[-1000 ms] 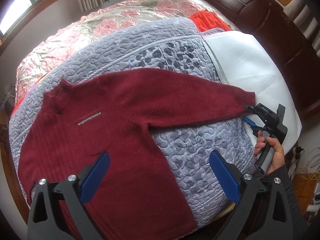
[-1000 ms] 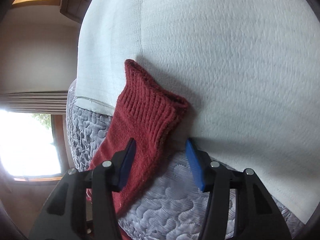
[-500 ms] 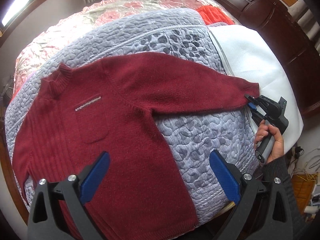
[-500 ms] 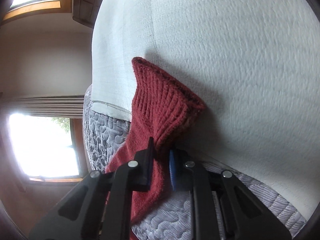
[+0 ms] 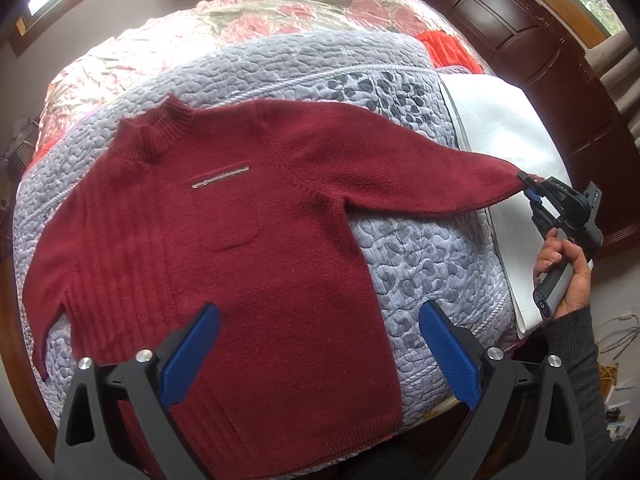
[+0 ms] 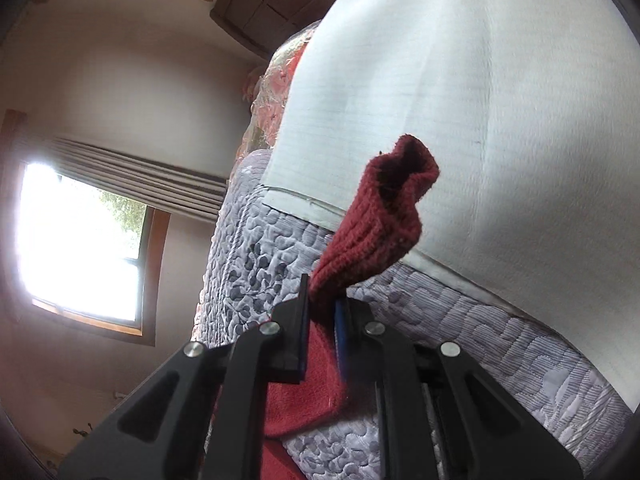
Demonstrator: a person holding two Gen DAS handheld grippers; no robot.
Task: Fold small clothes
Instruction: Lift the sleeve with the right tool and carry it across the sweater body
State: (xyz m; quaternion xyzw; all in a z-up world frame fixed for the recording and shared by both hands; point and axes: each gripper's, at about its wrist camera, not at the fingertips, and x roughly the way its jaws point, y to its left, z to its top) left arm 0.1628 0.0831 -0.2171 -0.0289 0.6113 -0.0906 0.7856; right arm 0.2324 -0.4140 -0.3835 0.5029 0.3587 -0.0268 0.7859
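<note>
The maroon sweater (image 5: 224, 248) lay flat on the quilted bed (image 5: 420, 256); its hem ran out of frame. The right claw (image 6: 322, 312), clamped on the sleeve cuff (image 6: 384, 224), had lifted it off the bed since before. The left claw (image 5: 320, 356) hovered wide open, empty.

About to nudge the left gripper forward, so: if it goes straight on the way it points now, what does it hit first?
Most likely the red sweater: the open left gripper points down at its lower body, which lies flat on the grey quilt. Nothing else shows between the fingers and the knit, though depth is hard to judge.
</note>
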